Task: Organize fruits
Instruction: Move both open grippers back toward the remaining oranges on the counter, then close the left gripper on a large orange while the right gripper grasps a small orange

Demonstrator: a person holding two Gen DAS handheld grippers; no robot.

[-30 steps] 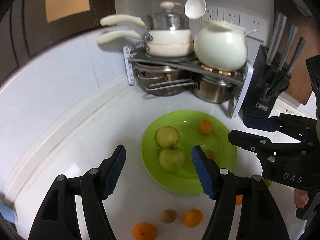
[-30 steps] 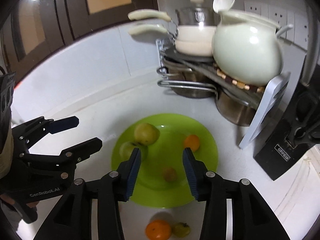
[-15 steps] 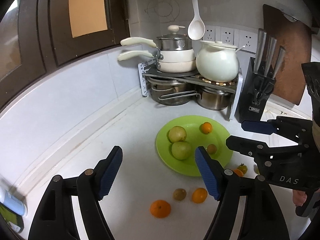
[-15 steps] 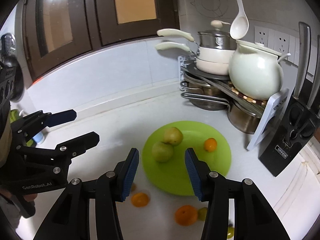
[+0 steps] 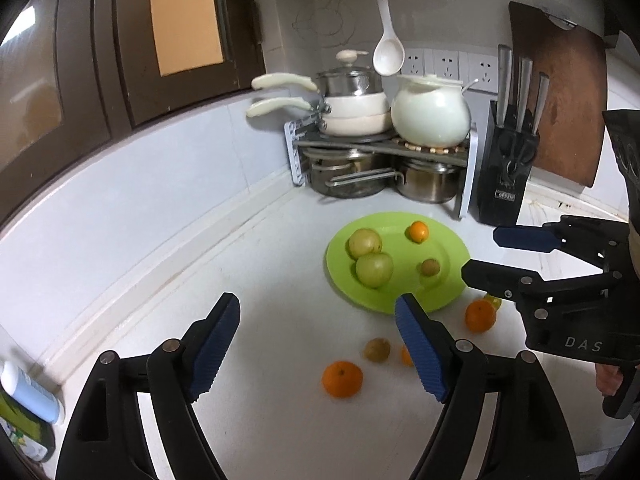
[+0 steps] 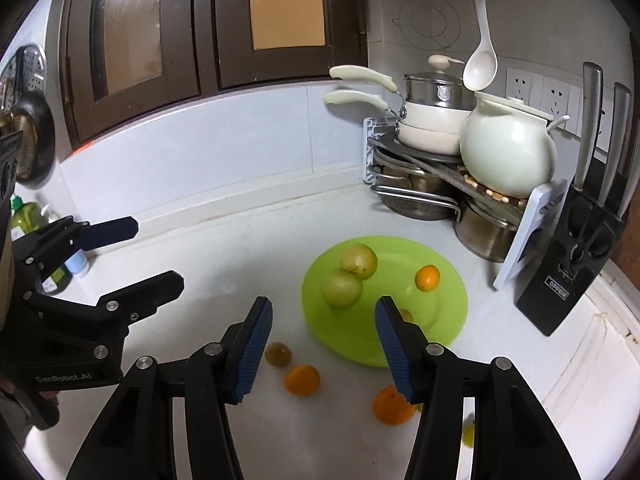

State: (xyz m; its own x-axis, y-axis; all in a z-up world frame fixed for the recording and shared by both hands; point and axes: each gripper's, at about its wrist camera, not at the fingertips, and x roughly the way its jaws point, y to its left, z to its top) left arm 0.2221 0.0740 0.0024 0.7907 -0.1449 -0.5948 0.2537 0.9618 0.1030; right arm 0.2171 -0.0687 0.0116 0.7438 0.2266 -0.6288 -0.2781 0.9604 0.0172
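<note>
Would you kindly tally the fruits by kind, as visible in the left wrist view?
oranges: 4
green round fruits: 2
brown kiwi-like fruits: 2
small yellow-green fruit: 1
Total: 9

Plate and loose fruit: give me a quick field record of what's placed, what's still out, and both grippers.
plate: green plate, on counter before pot rack
on plate: two apples, small orange, kiwi
off plate: oranges, kiwi, a further orange partly hidden by a finger
left gripper: open, empty, above counter
right gripper: open, empty
</note>
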